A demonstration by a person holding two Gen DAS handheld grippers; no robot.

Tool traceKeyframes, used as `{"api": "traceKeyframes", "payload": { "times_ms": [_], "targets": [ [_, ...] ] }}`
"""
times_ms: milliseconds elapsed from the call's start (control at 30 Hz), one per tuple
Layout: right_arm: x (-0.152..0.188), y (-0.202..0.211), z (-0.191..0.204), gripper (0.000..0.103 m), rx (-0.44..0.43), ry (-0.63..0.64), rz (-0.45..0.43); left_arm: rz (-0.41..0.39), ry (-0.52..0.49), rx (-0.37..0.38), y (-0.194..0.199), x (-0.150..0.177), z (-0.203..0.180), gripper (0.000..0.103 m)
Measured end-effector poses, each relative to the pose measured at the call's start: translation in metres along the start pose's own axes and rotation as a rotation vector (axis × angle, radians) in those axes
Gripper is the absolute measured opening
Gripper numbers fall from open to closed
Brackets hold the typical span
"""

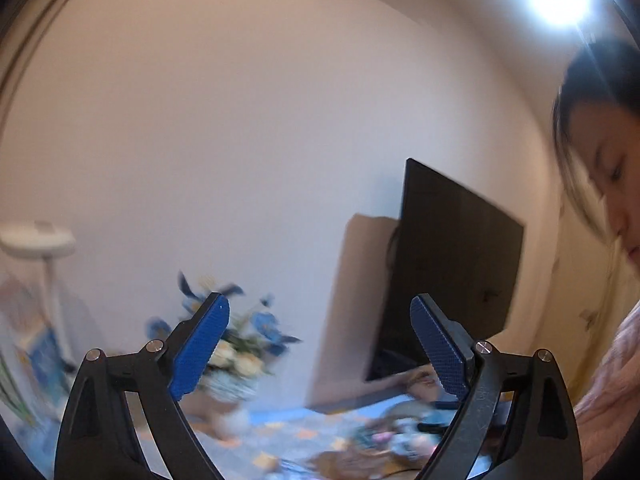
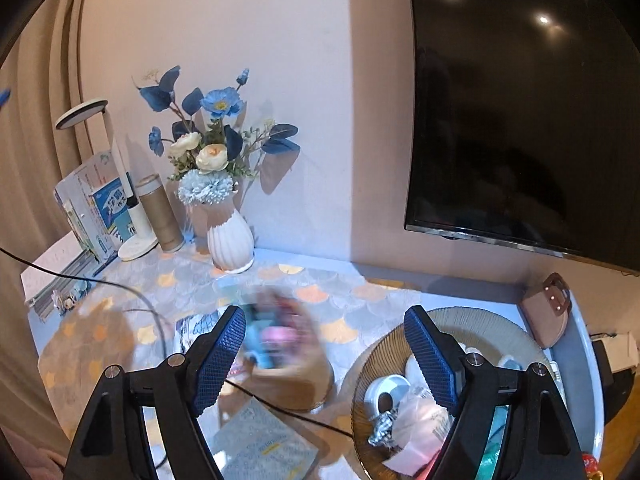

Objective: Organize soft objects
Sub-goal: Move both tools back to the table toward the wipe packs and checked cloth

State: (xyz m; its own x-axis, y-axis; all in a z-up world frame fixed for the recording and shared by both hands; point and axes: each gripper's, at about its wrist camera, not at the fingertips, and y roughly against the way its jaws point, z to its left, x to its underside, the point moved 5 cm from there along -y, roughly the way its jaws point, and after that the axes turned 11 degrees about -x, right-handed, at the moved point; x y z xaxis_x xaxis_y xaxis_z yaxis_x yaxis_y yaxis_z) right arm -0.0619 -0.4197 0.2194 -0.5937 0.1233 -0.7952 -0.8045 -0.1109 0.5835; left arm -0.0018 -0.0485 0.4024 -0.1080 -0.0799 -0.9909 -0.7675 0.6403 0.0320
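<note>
left gripper [image 1: 320, 344] spread wide, grasping nothing, tilted up at the wall; likely lifted clear between moves. right gripper [image 2: 324, 354] also released and empty, aimed down at the table [image 2: 280, 280]. lower centre of the right view: blurred soft objects [image 2: 276, 332] piled in a brown basket [image 2: 304, 384], just left of a woven tray [image 2: 472, 320] of clutter; probably the collecting spot.

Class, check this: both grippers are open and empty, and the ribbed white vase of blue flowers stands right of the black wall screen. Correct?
Not quite. In the right wrist view the ribbed white vase stands left of the black wall screen. Both grippers, left gripper and right gripper, are open and empty.
</note>
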Motion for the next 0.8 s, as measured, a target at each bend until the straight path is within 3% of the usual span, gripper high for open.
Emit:
{"api": "traceKeyframes", "payload": {
  "times_ms": [167, 300, 433, 500, 567, 600, 667, 800],
  "targets": [
    [0.017, 0.005, 0.003, 0.081, -0.035, -0.024, 0.033, 0.067, -0.129, -0.158, 0.000, 0.007, 0.005, 0.093],
    [0.026, -0.005, 0.029, 0.081, -0.139, -0.002, 0.071, 0.134, -0.233, -0.304, 0.022, 0.009, 0.021, 0.093],
    [0.033, -0.025, 0.062, 0.081, -0.249, 0.058, 0.119, 0.084, -0.404, -0.551, 0.084, -0.036, 0.038, 0.093],
    [0.037, -0.040, 0.079, 0.081, -0.309, 0.076, 0.149, 0.079, -0.445, -0.659, 0.103, -0.055, 0.050, 0.102],
    [0.041, -0.057, 0.091, 0.081, -0.368, 0.072, 0.176, 0.114, -0.479, -0.857, 0.113, -0.065, 0.080, 0.103],
    [0.044, -0.070, 0.098, 0.081, -0.388, 0.066, 0.201, 0.148, -0.451, -0.910, 0.110, -0.061, 0.098, 0.103],
    [0.051, -0.092, 0.106, 0.081, -0.376, 0.066, 0.250, 0.268, -0.328, -0.897, 0.090, -0.028, 0.134, 0.103],
    [0.072, -0.136, 0.115, 0.081, -0.329, 0.076, 0.381, 0.509, -0.170, -0.626, 0.017, 0.094, 0.148, 0.103]
  ]
}}
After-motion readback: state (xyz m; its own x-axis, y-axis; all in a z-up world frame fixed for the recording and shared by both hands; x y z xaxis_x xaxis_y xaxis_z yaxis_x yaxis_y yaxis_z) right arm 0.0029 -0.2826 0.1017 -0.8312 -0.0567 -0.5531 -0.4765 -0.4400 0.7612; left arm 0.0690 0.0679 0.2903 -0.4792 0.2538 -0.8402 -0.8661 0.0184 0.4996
